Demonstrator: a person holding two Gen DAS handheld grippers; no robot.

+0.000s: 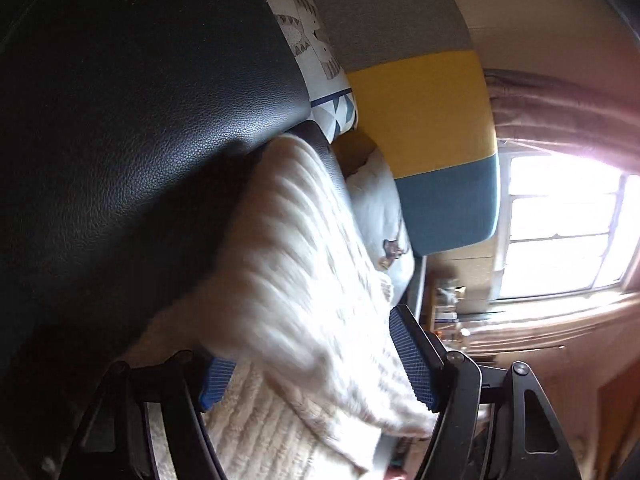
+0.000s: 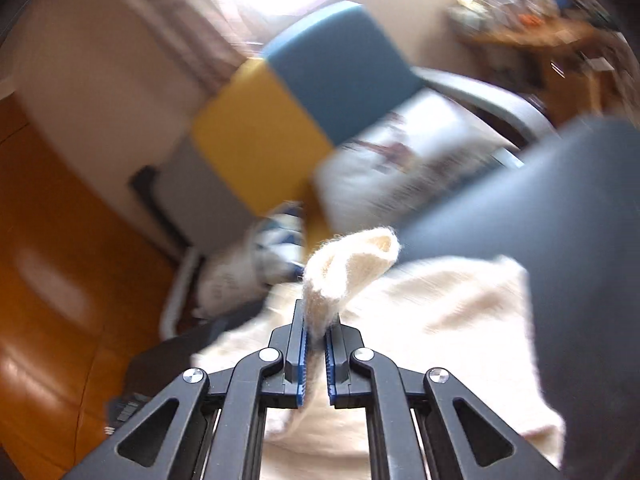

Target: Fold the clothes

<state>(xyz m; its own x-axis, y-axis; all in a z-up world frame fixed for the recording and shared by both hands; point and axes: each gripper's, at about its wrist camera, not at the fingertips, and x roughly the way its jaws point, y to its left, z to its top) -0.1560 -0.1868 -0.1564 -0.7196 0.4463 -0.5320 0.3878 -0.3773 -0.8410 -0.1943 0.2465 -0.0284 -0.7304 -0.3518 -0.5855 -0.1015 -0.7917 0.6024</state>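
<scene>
A cream knitted sweater (image 1: 288, 240) lies draped over a black leather seat (image 1: 140, 120). In the left wrist view my left gripper (image 1: 308, 344) stands open, its blue pads (image 1: 414, 360) wide apart with the sweater's cloth running between them; the knit there is blurred. In the right wrist view my right gripper (image 2: 318, 320) is shut on a raised fold of the sweater (image 2: 348, 264). The rest of the sweater (image 2: 440, 320) spreads below and to the right, against the black leather seat (image 2: 540, 208).
Just beyond the seat is an armchair with grey, yellow and teal panels (image 1: 424, 104) (image 2: 280, 120), holding printed cushions (image 1: 316, 40) (image 2: 400, 160). A bright window (image 1: 560, 224) lies right of the left gripper. A wooden floor (image 2: 60, 260) lies left of the right gripper, and a cluttered table (image 2: 540, 20) stands behind.
</scene>
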